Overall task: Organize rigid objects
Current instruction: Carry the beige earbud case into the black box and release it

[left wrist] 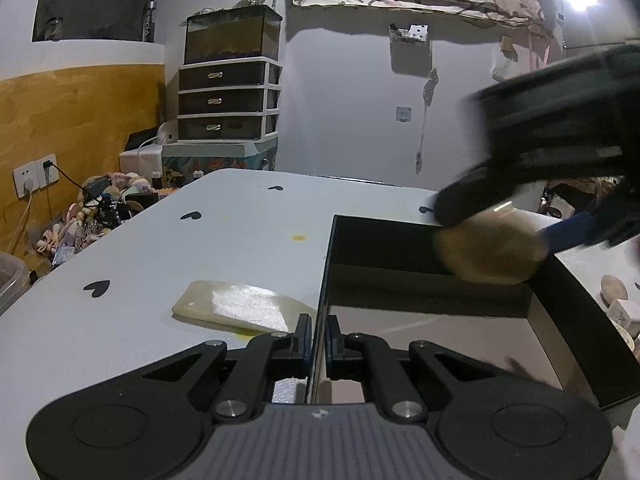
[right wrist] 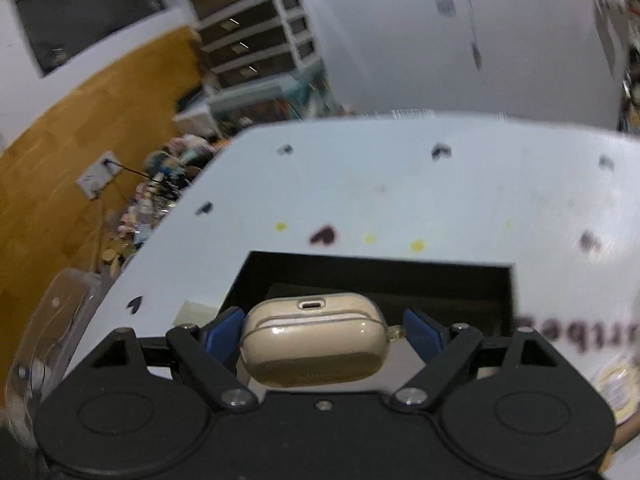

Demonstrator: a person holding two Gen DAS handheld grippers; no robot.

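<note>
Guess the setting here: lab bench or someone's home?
Most likely a lived-in home room, not a lab. A plastic drawer unit with a glass tank on top stands by the wall, plush toys pile on the floor, and the white table has heart stickers.

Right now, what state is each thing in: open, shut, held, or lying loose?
Black box: open, no lid on it.
Left gripper: shut on the box's left wall.
Right gripper: holding the earbud case, above the box.
Earbud case: lid shut, held in the air, not yet in the box.
Phone case: lying flat on the table beside the box, untouched.
Drawer unit: three drawers, all shut.
</note>
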